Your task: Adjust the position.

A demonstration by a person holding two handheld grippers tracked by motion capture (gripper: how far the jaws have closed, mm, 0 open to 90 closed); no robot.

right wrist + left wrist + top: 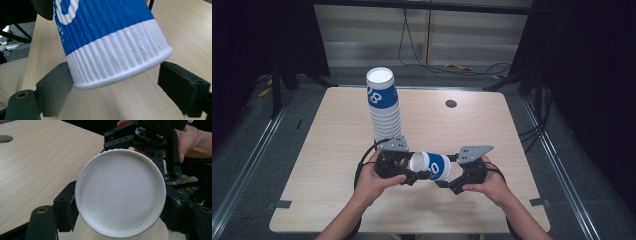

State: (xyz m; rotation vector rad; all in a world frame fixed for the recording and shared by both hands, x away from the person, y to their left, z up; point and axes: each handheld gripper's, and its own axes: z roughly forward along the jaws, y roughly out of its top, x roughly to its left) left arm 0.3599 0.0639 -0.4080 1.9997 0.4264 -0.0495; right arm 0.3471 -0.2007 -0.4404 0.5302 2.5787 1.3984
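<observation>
My left hand-held gripper is closed partway on the paper cup, its jaws pressing the cup at both sides near the base. The cup lies sideways above the table, white bottom toward my left hand. My right hand-held gripper stands open around the rim end, left jaw touching, right jaw apart. Farther off at about 11 o'clock stands the tall stack of cups, leaning slightly.

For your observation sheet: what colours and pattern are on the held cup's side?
Ribbed blue with a white band, on the cup; clearest in the right gripper view.
</observation>
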